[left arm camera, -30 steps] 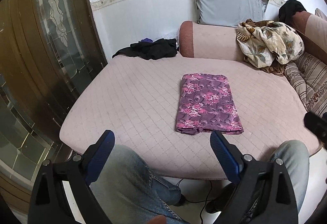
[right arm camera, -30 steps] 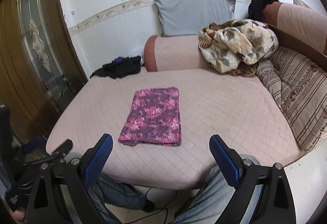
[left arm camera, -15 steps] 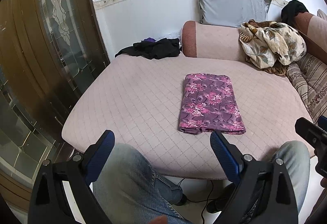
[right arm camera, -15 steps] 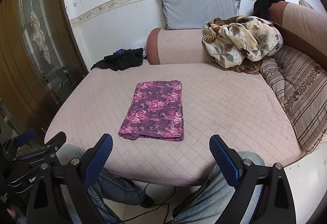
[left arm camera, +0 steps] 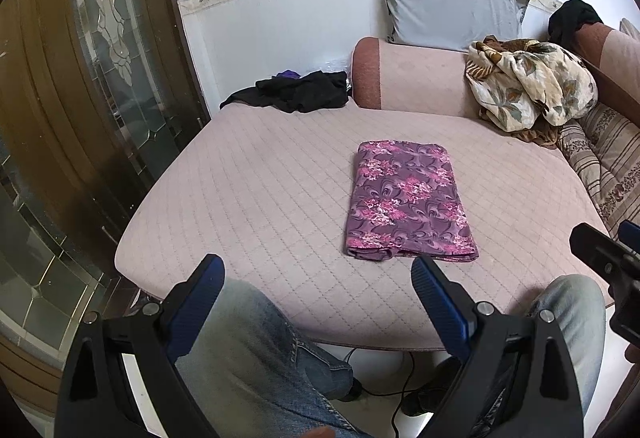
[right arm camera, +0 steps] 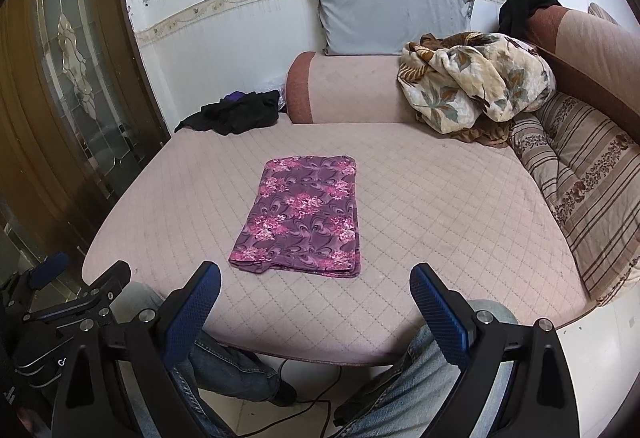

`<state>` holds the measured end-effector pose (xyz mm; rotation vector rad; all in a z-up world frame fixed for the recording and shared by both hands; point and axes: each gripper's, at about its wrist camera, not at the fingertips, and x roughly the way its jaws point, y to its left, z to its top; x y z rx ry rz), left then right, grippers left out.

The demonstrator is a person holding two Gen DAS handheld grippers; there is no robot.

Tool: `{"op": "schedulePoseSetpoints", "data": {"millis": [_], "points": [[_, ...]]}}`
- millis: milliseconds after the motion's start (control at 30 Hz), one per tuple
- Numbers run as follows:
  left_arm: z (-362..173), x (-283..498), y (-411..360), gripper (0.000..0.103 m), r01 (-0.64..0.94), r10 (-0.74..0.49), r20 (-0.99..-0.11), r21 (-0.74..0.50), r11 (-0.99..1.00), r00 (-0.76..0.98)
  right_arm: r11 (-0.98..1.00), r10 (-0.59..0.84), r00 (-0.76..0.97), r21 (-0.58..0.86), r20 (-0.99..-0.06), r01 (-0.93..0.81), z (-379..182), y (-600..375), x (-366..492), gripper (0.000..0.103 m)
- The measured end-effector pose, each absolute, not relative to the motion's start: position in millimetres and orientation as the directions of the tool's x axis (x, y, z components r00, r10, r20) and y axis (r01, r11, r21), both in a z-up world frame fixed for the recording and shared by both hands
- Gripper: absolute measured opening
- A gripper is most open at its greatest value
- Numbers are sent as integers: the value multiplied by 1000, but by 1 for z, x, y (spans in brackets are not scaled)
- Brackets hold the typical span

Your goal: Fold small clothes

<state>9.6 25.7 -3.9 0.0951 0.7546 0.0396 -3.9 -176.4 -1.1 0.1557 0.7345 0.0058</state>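
Note:
A purple floral garment (left arm camera: 408,200) lies folded in a neat rectangle on the pink quilted sofa seat (left arm camera: 260,206). It also shows in the right wrist view (right arm camera: 304,214). My left gripper (left arm camera: 318,274) is open and empty, held back over the seat's front edge above the person's knees. My right gripper (right arm camera: 316,280) is open and empty too, just short of the garment's near edge. The right gripper's body shows at the right edge of the left wrist view (left arm camera: 608,262). The left gripper's body shows at the lower left of the right wrist view (right arm camera: 76,302).
A heap of black clothes (left arm camera: 296,92) lies at the seat's back left corner. A crumpled floral blanket (right arm camera: 472,82) and a striped cushion (right arm camera: 588,190) sit at the right. A grey pillow (right arm camera: 392,12) leans on the wall. A glass-panelled wooden door (left arm camera: 80,86) stands at the left.
Both grippers have pulled back and tilted up slightly, so the garment sits a little lower in both views. The garment has not moved. Both grippers stay open.

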Motion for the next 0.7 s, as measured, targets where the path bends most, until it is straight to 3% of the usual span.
{"op": "schedulePoseSetpoints", "data": {"millis": [700], "points": [[-53, 67, 12, 94, 13, 88, -801, 119, 993, 593, 992, 50, 662, 115, -748, 56, -39, -180, 55, 98]]}}
